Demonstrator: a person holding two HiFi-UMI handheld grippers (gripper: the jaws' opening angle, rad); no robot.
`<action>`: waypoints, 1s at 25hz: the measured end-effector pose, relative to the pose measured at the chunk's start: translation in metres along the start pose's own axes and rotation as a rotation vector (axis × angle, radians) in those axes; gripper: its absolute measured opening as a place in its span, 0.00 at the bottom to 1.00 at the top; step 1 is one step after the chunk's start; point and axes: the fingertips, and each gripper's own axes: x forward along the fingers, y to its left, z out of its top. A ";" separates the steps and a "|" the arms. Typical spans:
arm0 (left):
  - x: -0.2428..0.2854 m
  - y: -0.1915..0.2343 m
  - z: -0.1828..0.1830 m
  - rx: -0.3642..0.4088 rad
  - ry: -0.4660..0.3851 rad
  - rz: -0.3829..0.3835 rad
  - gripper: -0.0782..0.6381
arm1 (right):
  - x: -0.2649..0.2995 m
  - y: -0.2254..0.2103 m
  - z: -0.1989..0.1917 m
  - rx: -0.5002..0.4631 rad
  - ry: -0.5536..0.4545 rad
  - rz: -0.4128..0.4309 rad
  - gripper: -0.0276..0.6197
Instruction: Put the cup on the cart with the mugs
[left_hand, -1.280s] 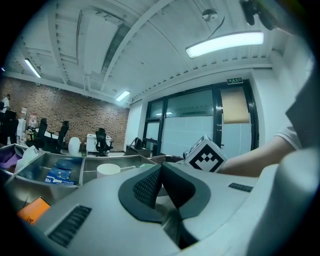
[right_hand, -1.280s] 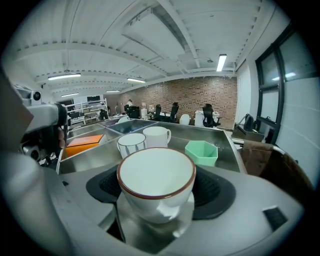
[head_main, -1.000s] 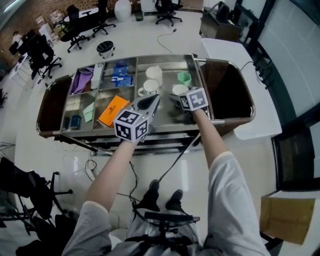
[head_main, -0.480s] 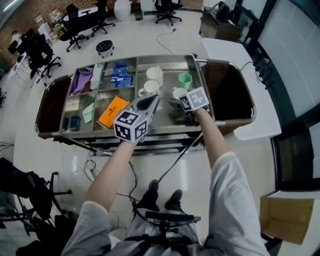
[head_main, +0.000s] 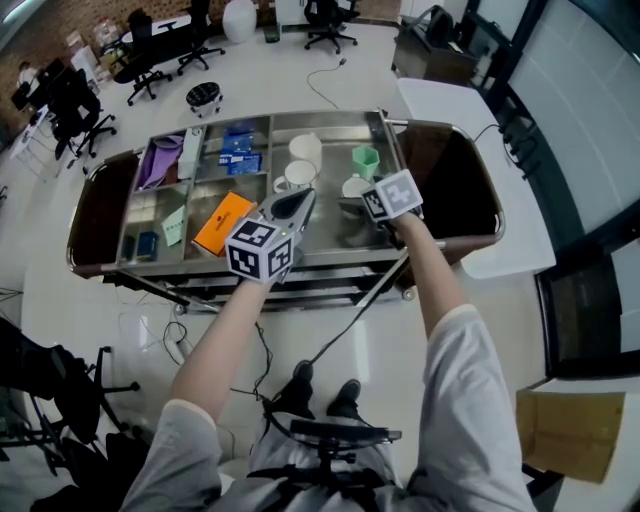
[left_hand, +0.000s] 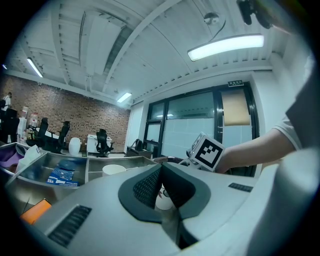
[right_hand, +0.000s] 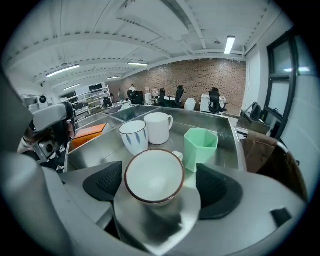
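Head view, cup: the cup stands on the cart, just at 12 o'clock of your right hand-held gripper. The white mug is at 11 o'clock of it and the green cup at 1.
Head view, change: your right arm sits much where it was a second ago.
Left gripper view: your left hand-held gripper has its jaws together on nothing, held above the cart.
Right gripper view, jaws: your right hand-held gripper is opening, both pads clear of the cup between them.
Right gripper view, neighbours: the striped mug is at 11 o'clock and the green cup at 1, close by.
Task reading: the cup looks released among the mugs. Only drawing back remains, and you should mind the rim.
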 end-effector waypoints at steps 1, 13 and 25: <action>0.000 -0.001 0.001 0.001 -0.001 -0.004 0.12 | -0.005 0.000 0.002 -0.003 -0.011 -0.005 0.75; -0.023 -0.019 0.008 0.008 -0.013 -0.066 0.12 | -0.106 0.039 0.025 0.019 -0.304 -0.022 0.67; -0.075 -0.037 -0.012 0.139 0.011 -0.010 0.12 | -0.186 0.076 -0.053 0.139 -0.549 -0.126 0.18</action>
